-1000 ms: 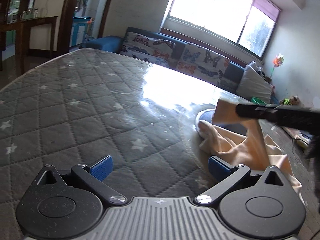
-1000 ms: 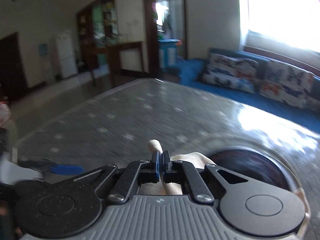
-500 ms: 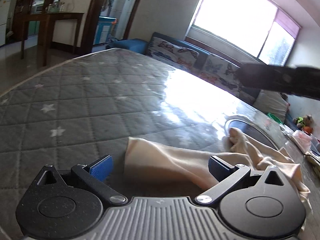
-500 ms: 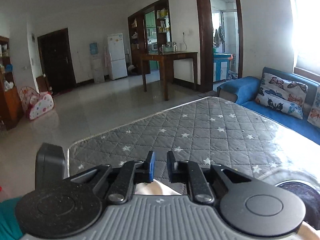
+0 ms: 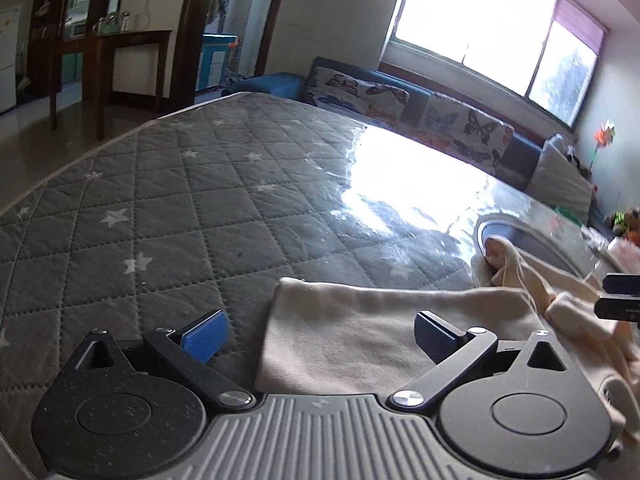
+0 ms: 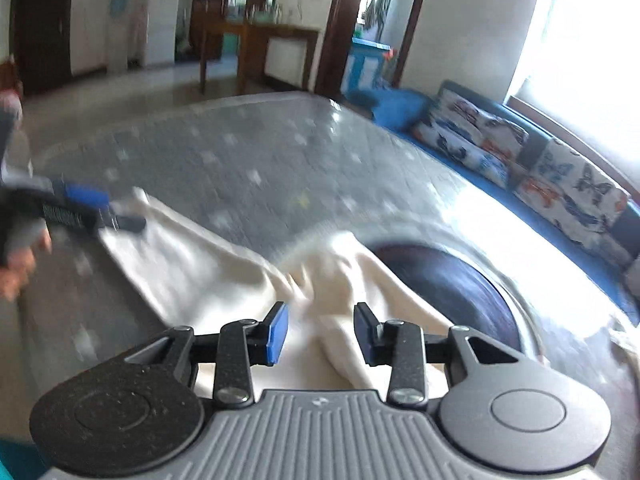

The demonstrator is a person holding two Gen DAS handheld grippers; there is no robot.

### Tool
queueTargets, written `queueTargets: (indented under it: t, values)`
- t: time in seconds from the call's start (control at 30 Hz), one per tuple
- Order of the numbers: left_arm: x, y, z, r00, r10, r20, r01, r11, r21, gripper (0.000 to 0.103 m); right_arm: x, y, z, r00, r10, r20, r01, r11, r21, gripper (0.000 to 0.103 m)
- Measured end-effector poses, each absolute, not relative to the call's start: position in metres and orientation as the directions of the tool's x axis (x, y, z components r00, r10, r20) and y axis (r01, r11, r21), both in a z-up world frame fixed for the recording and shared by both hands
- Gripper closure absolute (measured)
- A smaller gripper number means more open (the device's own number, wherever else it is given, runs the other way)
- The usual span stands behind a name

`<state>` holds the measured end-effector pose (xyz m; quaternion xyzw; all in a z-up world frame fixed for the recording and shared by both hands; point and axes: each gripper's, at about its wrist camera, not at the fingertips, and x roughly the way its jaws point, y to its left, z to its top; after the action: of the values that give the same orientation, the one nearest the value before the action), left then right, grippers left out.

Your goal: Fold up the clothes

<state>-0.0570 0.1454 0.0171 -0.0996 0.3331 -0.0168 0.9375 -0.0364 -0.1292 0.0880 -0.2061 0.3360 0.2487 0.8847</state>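
Left tool (image 5: 320, 330): lower centre of the left wrist view, fingers spread wide with nothing between them; the blue pad (image 5: 204, 334) sits over bare mattress, the other finger over cloth.
Mattress (image 5: 168, 200): grey quilted surface with white stars, filling the left and middle of both views; glare from the window washes out its far right part.
Garment (image 5: 360, 332): cream cloth lying on the mattress, flat with a straight edge at its left end, bunched into loose folds toward the right of the frame.
Right tool (image 6: 320, 334): lower centre of the right wrist view, fingers parted about halfway, straddling a raised ridge of the cloth without clamping it.
Dark round patch (image 6: 448, 280): on the mattress just right of the bunched end; what it is I cannot tell.
Progress: early, as I judge it; the cloth is partly spread, no tidy fold shows, and smoothing the crumpled end and all folding remain.
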Motion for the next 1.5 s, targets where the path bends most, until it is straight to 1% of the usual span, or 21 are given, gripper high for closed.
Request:
queueTargets:
  t: [0.07, 0.1, 0.17, 0.2, 0.23, 0.27, 0.3, 0.37, 0.4, 0.43, 0.47, 0.5, 0.53, 0.57, 0.63, 0.7, 0.8, 0.97, 1.07, 1.27, 1.5]
  values:
    - [-0.054, 0.138, 0.016, 0.781, -0.076, -0.619, -0.024, 0.988, -0.152, 0.017, -0.042, -0.138, 0.081, 0.643, 0.281, -0.713, -0.586, 0.779, -0.221, 0.067]
    - [-0.053, 0.134, 0.015, 0.784, -0.066, -0.617, -0.018, 0.992, -0.129, 0.019, -0.044, -0.14, 0.079, 0.641, 0.277, -0.716, -0.59, 0.774, -0.229, 0.066]
    - [-0.05, 0.128, 0.014, 0.788, -0.034, -0.615, -0.02, 0.996, -0.081, 0.031, -0.047, -0.145, 0.072, 0.638, 0.272, -0.72, -0.604, 0.757, -0.249, 0.066]
    - [-0.048, 0.126, 0.014, 0.79, -0.016, -0.613, -0.023, 0.998, -0.055, 0.035, -0.048, -0.144, 0.069, 0.642, 0.271, -0.717, -0.608, 0.75, -0.261, 0.065]
    - [-0.046, 0.125, 0.013, 0.791, -0.005, -0.612, -0.024, 0.999, -0.04, 0.044, -0.047, -0.144, 0.066, 0.65, 0.267, -0.712, -0.609, 0.743, -0.278, 0.065]
    - [-0.044, 0.125, 0.013, 0.792, 0.001, -0.611, -0.025, 0.999, -0.031, 0.049, -0.047, -0.143, 0.065, 0.653, 0.263, -0.71, -0.609, 0.739, -0.287, 0.065]
    - [-0.042, 0.125, 0.012, 0.793, 0.007, -0.61, -0.026, 0.999, -0.022, 0.051, -0.045, -0.142, 0.059, 0.658, 0.252, -0.71, -0.606, 0.737, -0.3, 0.065]
    - [-0.037, 0.127, 0.012, 0.791, 0.02, -0.612, -0.035, 0.999, -0.013, 0.062, -0.041, -0.144, 0.049, 0.669, 0.233, -0.706, -0.594, 0.738, -0.32, 0.065]
    - [-0.035, 0.129, 0.012, 0.789, 0.029, -0.614, -0.043, 0.999, -0.008, 0.063, -0.039, -0.145, 0.046, 0.675, 0.224, -0.703, -0.587, 0.741, -0.327, 0.066]
    - [-0.033, 0.131, 0.012, 0.787, 0.037, -0.615, -0.05, 0.999, -0.003, 0.065, -0.037, -0.147, 0.043, 0.68, 0.216, -0.701, -0.579, 0.744, -0.333, 0.068]
    - [-0.032, 0.133, 0.012, 0.786, 0.047, -0.616, -0.056, 0.998, 0.004, 0.067, -0.036, -0.149, 0.041, 0.684, 0.204, -0.7, -0.566, 0.753, -0.334, 0.074]
    - [-0.03, 0.136, 0.012, 0.786, 0.06, -0.615, -0.063, 0.998, 0.016, 0.067, -0.034, -0.152, 0.039, 0.689, 0.193, -0.699, -0.554, 0.762, -0.335, 0.08]
    - [-0.03, 0.139, 0.012, 0.786, 0.072, -0.613, -0.069, 0.997, 0.029, 0.067, -0.033, -0.154, 0.038, 0.69, 0.184, -0.7, -0.543, 0.77, -0.334, 0.093]
    - [-0.029, 0.141, 0.012, 0.786, 0.084, -0.612, -0.073, 0.996, 0.042, 0.067, -0.032, -0.157, 0.039, 0.692, 0.178, -0.7, -0.533, 0.78, -0.328, 0.094]
    - [-0.025, 0.143, 0.012, 0.786, 0.111, -0.608, -0.082, 0.994, 0.075, 0.067, -0.034, -0.171, 0.048, 0.718, 0.187, -0.67, -0.494, 0.815, -0.302, 0.096]
    - [-0.021, 0.143, 0.011, 0.785, 0.129, -0.605, -0.087, 0.991, 0.099, 0.067, -0.037, -0.18, 0.056, 0.742, 0.187, -0.644, -0.464, 0.836, -0.292, 0.096]
    - [-0.013, 0.143, 0.01, 0.784, 0.148, -0.603, -0.088, 0.988, 0.129, 0.067, -0.046, -0.21, 0.079, 0.8, 0.145, -0.583, -0.376, 0.878, -0.298, 0.096]
    - [-0.004, 0.139, 0.008, 0.784, 0.171, -0.597, -0.089, 0.983, 0.163, 0.067, -0.055, -0.262, 0.099, 0.849, 0.018, -0.528, -0.213, 0.926, -0.31, 0.096]
    - [-0.001, 0.136, 0.007, 0.784, 0.18, -0.595, -0.087, 0.979, 0.182, 0.067, -0.061, -0.292, 0.103, 0.855, -0.055, -0.515, -0.121, 0.945, -0.303, 0.096]
    - [0.002, 0.131, 0.005, 0.782, 0.2, -0.59, -0.081, 0.972, 0.222, 0.065, -0.084, -0.364, 0.09, 0.828, -0.202, -0.524, 0.06, 0.96, -0.274, 0.096]
    - [0.004, 0.123, 0.004, 0.778, 0.227, -0.585, -0.073, 0.959, 0.275, 0.065, -0.095, -0.41, 0.046, 0.727, -0.305, -0.615, 0.179, 0.949, -0.26, 0.096]
